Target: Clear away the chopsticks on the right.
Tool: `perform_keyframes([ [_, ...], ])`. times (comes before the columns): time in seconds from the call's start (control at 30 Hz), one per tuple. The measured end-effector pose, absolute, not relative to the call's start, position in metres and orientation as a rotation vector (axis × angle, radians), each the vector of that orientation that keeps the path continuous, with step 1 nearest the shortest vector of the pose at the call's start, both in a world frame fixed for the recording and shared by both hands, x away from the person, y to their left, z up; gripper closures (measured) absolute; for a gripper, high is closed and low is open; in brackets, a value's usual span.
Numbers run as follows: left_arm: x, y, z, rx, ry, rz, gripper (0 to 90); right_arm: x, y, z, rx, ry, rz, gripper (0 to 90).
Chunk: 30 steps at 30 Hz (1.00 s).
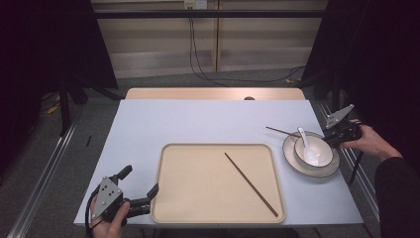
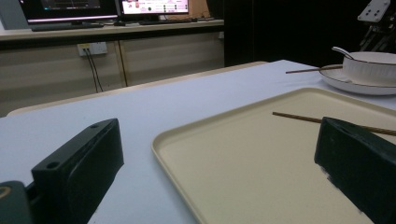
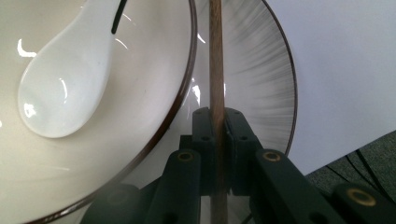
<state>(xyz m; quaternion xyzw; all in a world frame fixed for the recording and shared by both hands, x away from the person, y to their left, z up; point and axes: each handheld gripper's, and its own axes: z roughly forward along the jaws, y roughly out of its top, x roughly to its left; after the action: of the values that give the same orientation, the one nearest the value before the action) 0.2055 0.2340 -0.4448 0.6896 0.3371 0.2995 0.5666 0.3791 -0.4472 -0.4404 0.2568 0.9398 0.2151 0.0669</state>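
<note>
A beige tray (image 1: 171,208) lies at the table's front middle with one brown chopstick (image 1: 250,183) slanting across its right half. At the right a white bowl (image 1: 317,153) with a white spoon (image 1: 303,139) in it stands on a dark-rimmed plate (image 1: 289,158). My right gripper (image 1: 331,138) is at the plate's far right edge, shut on a second chopstick (image 1: 280,131) that reaches left past the bowl. In the right gripper view this chopstick (image 3: 216,70) runs over the plate (image 3: 261,74) beside the bowl (image 3: 154,70). My left gripper (image 1: 141,179) stands open beside the tray's front left corner.
A pale blue sheet (image 1: 198,119) covers the table and is bare behind the tray. The wooden table edge (image 1: 213,93) shows at the back. Beyond it are low shelves and cables (image 1: 195,49). A metal rail (image 1: 39,188) runs along the floor at left.
</note>
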Motion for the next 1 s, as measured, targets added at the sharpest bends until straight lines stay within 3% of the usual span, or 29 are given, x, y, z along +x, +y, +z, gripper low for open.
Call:
perform_keyframes([
  [1.0,0.205,0.234,-0.444,1.628,0.782,0.71,1.2,0.36,-0.469,-0.39,1.168,2.626,0.998,85.1],
])
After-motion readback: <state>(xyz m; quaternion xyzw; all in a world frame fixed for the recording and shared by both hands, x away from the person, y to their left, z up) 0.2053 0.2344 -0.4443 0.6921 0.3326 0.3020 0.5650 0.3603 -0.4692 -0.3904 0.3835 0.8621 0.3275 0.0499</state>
